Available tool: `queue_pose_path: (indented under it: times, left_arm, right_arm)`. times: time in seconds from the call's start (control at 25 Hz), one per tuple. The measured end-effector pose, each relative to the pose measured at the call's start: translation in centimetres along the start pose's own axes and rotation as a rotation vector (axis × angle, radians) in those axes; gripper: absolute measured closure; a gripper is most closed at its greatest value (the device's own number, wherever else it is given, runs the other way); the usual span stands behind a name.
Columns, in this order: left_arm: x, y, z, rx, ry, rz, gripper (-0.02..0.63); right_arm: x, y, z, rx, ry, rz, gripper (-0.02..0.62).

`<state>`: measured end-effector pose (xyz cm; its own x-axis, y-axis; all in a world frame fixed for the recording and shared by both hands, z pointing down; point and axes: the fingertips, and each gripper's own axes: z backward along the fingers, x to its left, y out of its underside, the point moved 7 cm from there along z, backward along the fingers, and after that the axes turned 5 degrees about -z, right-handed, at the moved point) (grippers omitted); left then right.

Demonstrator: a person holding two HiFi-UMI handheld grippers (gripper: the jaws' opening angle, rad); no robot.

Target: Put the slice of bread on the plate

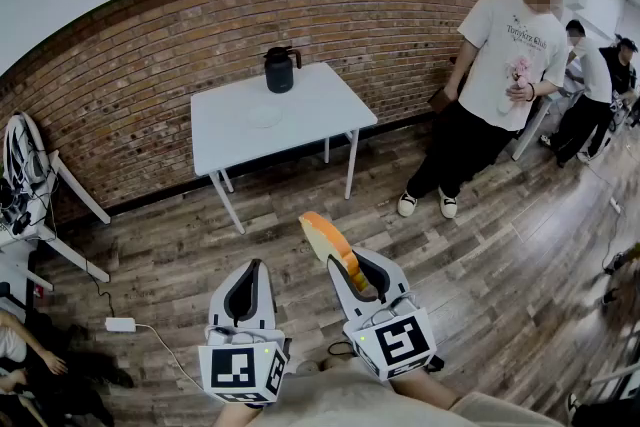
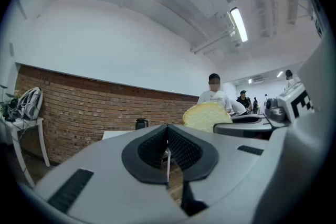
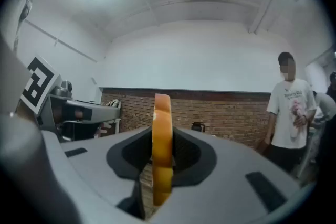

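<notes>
A slice of bread (image 1: 326,242) with an orange-brown crust stands on edge in my right gripper (image 1: 347,265), which is shut on it; in the right gripper view the bread slice (image 3: 161,131) sits upright between the dark pads. My left gripper (image 1: 247,270) is beside it on the left, with its jaws together and nothing between them (image 2: 168,153). From the left gripper view the bread slice (image 2: 205,115) shows its pale face. Both grippers are held level above the wooden floor. Some way ahead, a pale plate (image 1: 265,116) lies on the white table (image 1: 320,105).
A black jug (image 1: 281,70) stands at the table's back edge by the brick wall. A person in a white shirt (image 1: 505,65) stands to the right of the table, with more people behind. A white rack (image 1: 30,180) is on the left, and a power adapter (image 1: 120,324) lies on the floor.
</notes>
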<state>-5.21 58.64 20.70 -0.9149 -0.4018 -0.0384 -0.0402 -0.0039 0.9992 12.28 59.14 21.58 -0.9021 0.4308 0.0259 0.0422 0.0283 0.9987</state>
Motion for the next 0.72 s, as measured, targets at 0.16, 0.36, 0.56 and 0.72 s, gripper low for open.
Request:
queue_pose_path:
  times: [0.16,0.36,0.56,0.72]
  left_arm:
    - [0.1,0.8,-0.8,0.005,0.013,-0.002,0.595]
    - [0.1,0.9,-2.4,0.009,0.032,-0.007,0.595]
    - [-1.1,0.7,-3.7,0.003,0.023,-0.014,0.595]
    - [-0.7,1.1,-4.5,0.014,-0.027,-0.005,0.595]
  right_arm:
    - [-0.7,0.6,-0.7,-0.002,0.011,0.001,0.502]
    - [-1.7,0.6,-1.5,0.008,0.021,0.006,0.502]
    - [-3.9,0.7,-1.5,-0.002,0.001,-0.026,0.5]
    - [-5.6,1.3,-1.7,0.008,-0.014,-0.033,0.5]
